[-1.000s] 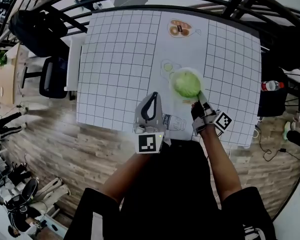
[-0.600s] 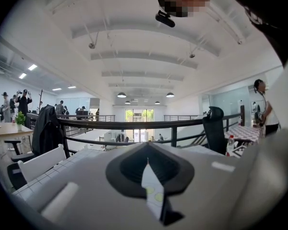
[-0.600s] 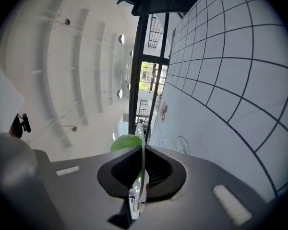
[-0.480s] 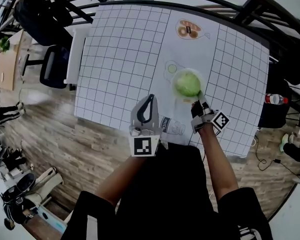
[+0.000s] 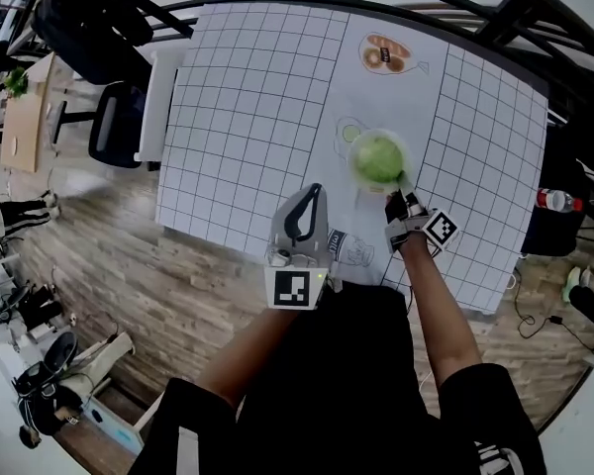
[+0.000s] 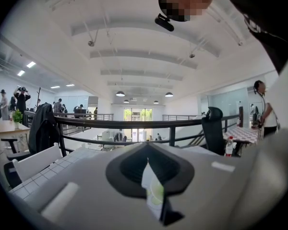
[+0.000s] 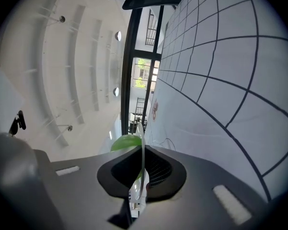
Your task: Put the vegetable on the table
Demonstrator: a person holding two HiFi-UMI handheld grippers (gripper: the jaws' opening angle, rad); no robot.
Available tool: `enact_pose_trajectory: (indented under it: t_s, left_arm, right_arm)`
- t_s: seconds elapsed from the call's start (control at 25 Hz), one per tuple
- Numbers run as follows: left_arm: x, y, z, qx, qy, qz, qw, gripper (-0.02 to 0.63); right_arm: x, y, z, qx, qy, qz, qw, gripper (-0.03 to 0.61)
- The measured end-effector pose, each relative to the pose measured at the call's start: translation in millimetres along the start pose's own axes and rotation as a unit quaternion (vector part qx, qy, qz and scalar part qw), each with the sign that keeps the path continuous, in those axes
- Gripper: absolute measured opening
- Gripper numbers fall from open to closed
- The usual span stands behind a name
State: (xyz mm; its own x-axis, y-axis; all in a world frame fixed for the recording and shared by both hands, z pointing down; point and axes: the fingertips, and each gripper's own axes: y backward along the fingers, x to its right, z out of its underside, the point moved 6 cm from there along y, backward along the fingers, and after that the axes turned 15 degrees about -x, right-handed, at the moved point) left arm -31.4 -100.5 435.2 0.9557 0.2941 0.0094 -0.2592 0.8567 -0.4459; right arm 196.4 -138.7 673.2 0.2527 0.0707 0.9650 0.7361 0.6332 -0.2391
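Note:
A round green cabbage (image 5: 378,158) sits on a small white plate (image 5: 360,142) over the white gridded table (image 5: 247,107). My right gripper (image 5: 405,184) is at the plate's near right edge, shut on its rim. In the right gripper view the rim runs edge-on through the gripper (image 7: 139,176), with the cabbage (image 7: 125,142) just beyond and the table (image 7: 230,80) to the right. My left gripper (image 5: 312,191) points away over the table's near edge, left of the plate, jaws together. In its own view the left gripper (image 6: 151,186) shows only a thin white sliver between them.
Printed pictures lie on the table: bread (image 5: 386,54) at the far side, a pale outline (image 5: 348,132) left of the plate, a bottle shape (image 5: 351,248) at the near edge. Chairs (image 5: 119,127) stand left; a black railing (image 6: 134,123) runs behind.
The head view has shifted slightly. The right gripper and the plate with the cabbage stay together at nearly the same spot on the table. The left gripper has barely moved.

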Motion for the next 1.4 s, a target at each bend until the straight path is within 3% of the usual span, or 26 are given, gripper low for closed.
enact_pose_trajectory:
  t_s: [0.44, 0.6, 0.84, 1.12, 1.24, 1.4]
  left_arm:
    - [-12, 6, 3, -0.006, 0.01, 0.0, 0.9999, 0.009]
    - [-16, 8, 6, -0.011, 0.006, -0.002, 0.9999, 0.009]
    - [-25, 3, 8, -0.028, 0.009, -0.005, 0.9996, 0.009]
    - [-35, 4, 11, -0.033, 0.006, -0.004, 0.9994, 0.009]
    - [-36, 2, 9, -0.03, 0.005, 0.0, 0.9995, 0.009]
    - [-37, 3, 5, -0.022, 0.0, -0.005, 0.9997, 0.009]
  right_arm:
    - [22, -15, 14, 0.0, -0.031, 0.007, 1.0, 0.006]
    - [24, -15, 15, -0.002, -0.029, 0.047, 0.998, 0.006]
    - [23, -26, 14, 0.001, -0.034, 0.015, 0.999, 0.006]
    - [37, -21, 21, -0.001, -0.052, 0.062, 0.997, 0.006]
    - [35, -27, 23, 0.005, -0.062, 0.034, 0.997, 0.006]
    - [37, -27, 26, 0.007, -0.062, 0.037, 0.997, 0.008]
